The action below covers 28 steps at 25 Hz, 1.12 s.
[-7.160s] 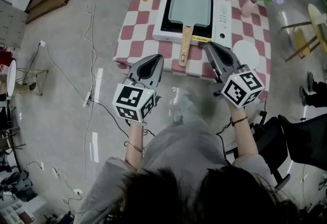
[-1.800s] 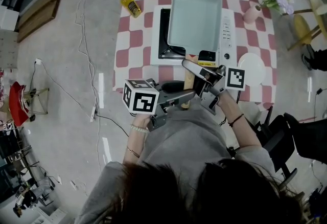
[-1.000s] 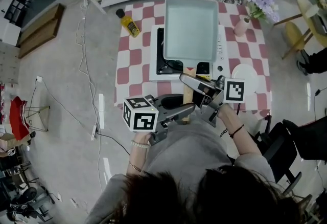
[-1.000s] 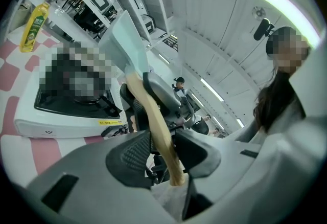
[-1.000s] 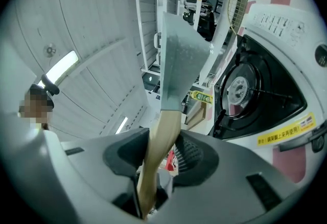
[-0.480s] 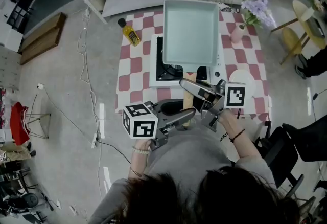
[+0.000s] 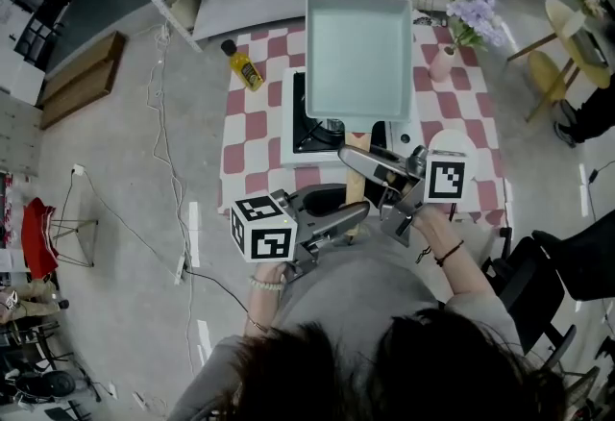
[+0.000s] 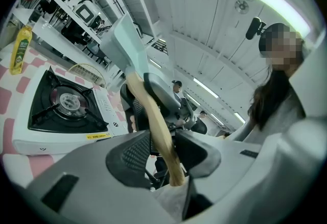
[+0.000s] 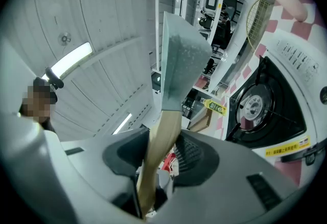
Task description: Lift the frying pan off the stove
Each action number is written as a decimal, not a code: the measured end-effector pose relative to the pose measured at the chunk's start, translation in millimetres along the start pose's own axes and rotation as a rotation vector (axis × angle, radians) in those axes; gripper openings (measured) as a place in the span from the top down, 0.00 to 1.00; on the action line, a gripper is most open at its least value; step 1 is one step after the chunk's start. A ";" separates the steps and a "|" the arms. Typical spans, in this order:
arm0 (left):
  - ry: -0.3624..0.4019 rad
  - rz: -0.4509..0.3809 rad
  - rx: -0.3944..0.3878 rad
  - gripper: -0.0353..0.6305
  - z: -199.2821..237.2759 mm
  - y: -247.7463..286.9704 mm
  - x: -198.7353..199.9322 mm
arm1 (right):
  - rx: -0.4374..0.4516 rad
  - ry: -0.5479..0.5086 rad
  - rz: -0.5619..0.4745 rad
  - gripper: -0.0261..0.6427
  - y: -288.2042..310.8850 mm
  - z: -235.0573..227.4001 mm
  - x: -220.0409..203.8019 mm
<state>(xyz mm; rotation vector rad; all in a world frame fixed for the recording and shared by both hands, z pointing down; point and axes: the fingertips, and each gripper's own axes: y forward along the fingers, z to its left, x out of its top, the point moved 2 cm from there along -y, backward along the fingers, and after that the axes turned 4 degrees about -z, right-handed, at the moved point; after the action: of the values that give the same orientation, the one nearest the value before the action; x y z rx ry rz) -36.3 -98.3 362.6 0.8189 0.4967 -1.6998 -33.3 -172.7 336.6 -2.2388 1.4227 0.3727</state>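
The pan [image 7: 357, 54] is held in the air over the stove [image 7: 309, 133], at 12 o'clock from the person. Its handle [image 8: 153, 126] is clamped by both the left gripper [image 7: 354, 213] and the right gripper [image 7: 354, 158]. With all the weight carried beyond the grips, the handle could be twisted between the pads and the pan dropped back onto the stove.

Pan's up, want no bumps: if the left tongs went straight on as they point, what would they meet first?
The left tongs already clamp the wooden handle; beyond it, most likely the right tongs, gripping the same handle just ahead, though depth is unclear.
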 end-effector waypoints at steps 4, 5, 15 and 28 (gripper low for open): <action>0.016 -0.001 -0.003 0.70 -4.8 1.7 1.5 | -0.032 -0.054 0.003 0.71 -4.7 1.9 3.6; 0.019 0.000 -0.003 0.70 -5.4 2.2 1.8 | -0.031 -0.060 0.000 0.71 -4.8 3.6 4.6; 0.030 0.004 -0.004 0.70 -2.2 2.1 2.9 | -0.045 -0.078 -0.003 0.71 -5.4 -0.5 5.7; 0.029 0.000 -0.005 0.70 -1.7 3.3 4.1 | -0.020 -0.061 -0.012 0.71 -4.3 2.0 6.9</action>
<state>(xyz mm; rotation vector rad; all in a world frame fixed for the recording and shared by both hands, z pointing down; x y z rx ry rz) -33.3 -100.8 358.7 0.8414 0.5208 -1.6880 -26.4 -175.5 332.8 -2.2312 1.3798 0.4496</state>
